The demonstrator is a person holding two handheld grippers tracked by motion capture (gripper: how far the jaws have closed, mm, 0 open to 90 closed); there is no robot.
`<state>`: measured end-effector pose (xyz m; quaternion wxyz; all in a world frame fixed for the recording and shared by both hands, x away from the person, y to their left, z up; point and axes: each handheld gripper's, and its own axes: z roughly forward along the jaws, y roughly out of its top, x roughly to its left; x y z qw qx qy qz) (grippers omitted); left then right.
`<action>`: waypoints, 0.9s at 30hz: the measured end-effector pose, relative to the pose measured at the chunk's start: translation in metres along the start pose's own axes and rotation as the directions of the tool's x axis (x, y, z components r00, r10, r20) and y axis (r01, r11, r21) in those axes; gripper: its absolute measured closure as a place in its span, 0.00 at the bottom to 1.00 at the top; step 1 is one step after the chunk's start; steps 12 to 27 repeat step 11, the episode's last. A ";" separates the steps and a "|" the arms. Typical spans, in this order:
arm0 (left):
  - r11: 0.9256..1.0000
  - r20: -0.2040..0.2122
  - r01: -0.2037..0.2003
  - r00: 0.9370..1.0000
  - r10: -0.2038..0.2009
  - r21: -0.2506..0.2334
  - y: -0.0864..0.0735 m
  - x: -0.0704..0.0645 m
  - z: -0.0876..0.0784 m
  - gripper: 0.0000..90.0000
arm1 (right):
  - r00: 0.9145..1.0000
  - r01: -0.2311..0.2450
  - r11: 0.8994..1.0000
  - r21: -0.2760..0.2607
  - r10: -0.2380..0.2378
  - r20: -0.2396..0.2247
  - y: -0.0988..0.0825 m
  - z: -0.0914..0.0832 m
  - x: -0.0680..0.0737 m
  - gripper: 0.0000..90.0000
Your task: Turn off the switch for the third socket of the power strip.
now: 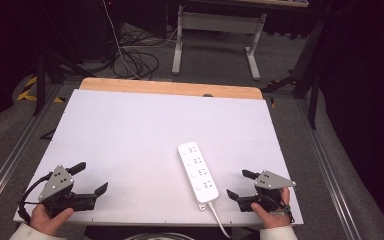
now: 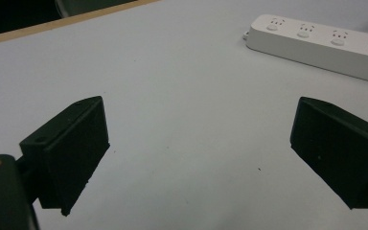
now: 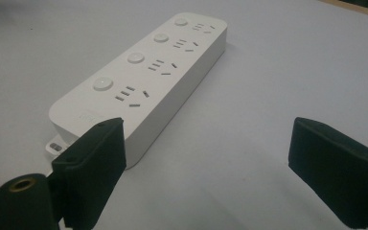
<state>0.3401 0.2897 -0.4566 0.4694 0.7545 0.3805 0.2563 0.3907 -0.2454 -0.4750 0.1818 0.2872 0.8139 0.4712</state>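
Work looks like it has not begun yet. From the high view, the power strip (image 1: 198, 171) lies flat on the white table (image 1: 130, 130), untouched, its cord (image 1: 219, 222) running off the near edge. The left gripper (image 1: 91, 178) sits well apart from it with its jaws wide and nothing in them. The right gripper (image 1: 238, 184) waits just beside the strip, jaws wide too.

In the left gripper view, the strip (image 2: 326, 40) is far off, past the jaws.

In the right gripper view, the strip (image 3: 143, 79) is close, by one jaw, but I cannot tell if they touch. Grabbing it is all left to do.
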 end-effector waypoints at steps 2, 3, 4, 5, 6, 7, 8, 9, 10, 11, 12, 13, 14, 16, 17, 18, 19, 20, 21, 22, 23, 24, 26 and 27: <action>1.000 0.000 -0.008 1.000 0.008 0.001 0.000 0.000 0.000 0.07 | 1.000 -0.005 1.000 -0.001 0.005 -0.004 0.000 0.001 0.000 0.14; 1.000 -0.004 -0.017 1.000 0.017 0.003 0.000 0.000 0.001 0.07 | 1.000 -0.008 1.000 -0.002 0.008 -0.007 -0.001 0.001 0.000 0.14; 1.000 -0.006 -0.022 1.000 0.022 0.003 0.000 -0.001 0.001 0.07 | 1.000 -0.013 1.000 -0.003 0.013 -0.010 -0.001 0.001 -0.001 0.14; 0.999 -0.012 -0.034 0.999 0.034 0.002 -0.001 -0.001 0.001 0.07 | 1.000 -0.017 1.000 -0.004 0.017 -0.009 -0.001 0.000 -0.001 0.14; 0.999 -0.017 -0.044 0.999 0.044 0.003 -0.001 -0.002 0.001 0.07 | 1.000 -0.021 1.000 -0.007 0.021 -0.012 -0.002 0.000 -0.002 0.14; 0.999 -0.022 -0.051 0.998 0.051 0.007 -0.001 -0.002 0.001 0.07 | 1.000 -0.027 1.000 -0.006 0.027 -0.012 -0.002 0.001 -0.002 0.14; 0.998 -0.028 -0.055 0.998 0.055 0.010 -0.001 -0.003 0.002 0.07 | 1.000 -0.025 1.000 -0.002 0.025 -0.009 -0.002 0.002 -0.002 0.14; 0.998 -0.030 -0.063 0.998 0.063 0.012 -0.001 -0.003 0.002 0.07 | 1.000 -0.024 1.000 0.006 0.024 -0.003 -0.002 0.002 -0.002 0.14; 0.998 -0.024 -0.063 0.998 0.064 0.015 -0.001 -0.004 0.003 0.07 | 1.000 -0.025 1.000 0.009 0.025 -0.002 -0.002 0.002 -0.002 0.14; 0.998 -0.021 -0.063 0.998 0.063 0.016 -0.001 -0.004 0.003 0.07 | 1.000 -0.025 1.000 0.010 0.025 -0.001 -0.003 0.002 -0.002 0.14; 0.998 -0.021 -0.063 0.998 0.063 0.016 -0.001 -0.004 0.003 0.07 | 1.000 -0.025 1.000 0.010 0.025 -0.001 -0.003 0.002 -0.002 0.14; 0.998 -0.021 -0.063 0.998 0.063 0.016 -0.001 -0.004 0.003 0.07 | 1.000 -0.025 1.000 0.010 0.025 -0.001 -0.003 0.002 -0.002 0.14; 0.998 -0.021 -0.063 0.998 0.063 0.016 -0.001 -0.004 0.003 0.07 | 1.000 -0.025 1.000 0.010 0.025 -0.001 -0.003 0.002 -0.002 0.14; 0.998 -0.021 -0.063 0.998 0.063 0.016 -0.001 -0.004 0.003 0.07 | 1.000 -0.025 1.000 0.010 0.025 -0.001 -0.003 0.002 -0.002 0.14; 0.998 -0.021 -0.063 0.998 0.063 0.016 -0.001 -0.004 0.003 0.07 | 1.000 -0.025 1.000 0.010 0.025 -0.001 -0.003 0.002 -0.002 0.14; 0.998 -0.021 -0.063 0.998 0.063 0.016 -0.001 -0.004 0.003 0.07 | 1.000 -0.025 1.000 0.010 0.025 -0.001 -0.003 0.002 -0.002 0.14; 0.998 -0.021 -0.063 0.998 0.063 0.016 -0.001 -0.004 0.003 0.07 | 1.000 -0.025 1.000 0.010 0.025 -0.001 -0.003 0.002 -0.002 0.14; 0.998 -0.021 -0.063 0.998 0.063 0.016 -0.001 -0.004 0.003 0.07 | 1.000 -0.025 1.000 0.010 0.025 -0.001 -0.003 0.002 -0.002 0.14; 0.998 -0.021 -0.063 0.998 0.063 0.016 -0.001 -0.004 0.003 0.07 | 1.000 -0.025 1.000 0.010 0.025 -0.001 -0.003 0.002 -0.002 0.14; 0.998 -0.021 -0.063 0.998 0.063 0.016 -0.001 -0.004 0.003 0.07 | 1.000 -0.025 1.000 0.010 0.025 -0.001 -0.003 0.002 -0.002 0.14; 0.998 -0.021 -0.063 0.998 0.063 0.016 -0.001 -0.004 0.003 0.07 | 1.000 -0.025 1.000 0.010 0.025 -0.001 -0.003 0.002 -0.002 0.14; 0.998 -0.021 -0.063 0.998 0.063 0.016 -0.001 -0.004 0.003 0.07 | 1.000 -0.025 1.000 0.010 0.025 -0.001 -0.003 0.002 -0.002 0.14; 0.998 -0.021 -0.063 0.998 0.063 0.016 -0.001 -0.004 0.003 0.07 | 1.000 -0.025 1.000 0.010 0.025 -0.001 -0.003 0.002 -0.002 0.14; 0.998 -0.021 -0.063 0.998 0.063 0.016 -0.001 -0.004 0.003 0.07 | 1.000 -0.025 1.000 0.010 0.025 -0.001 -0.003 0.002 -0.002 0.14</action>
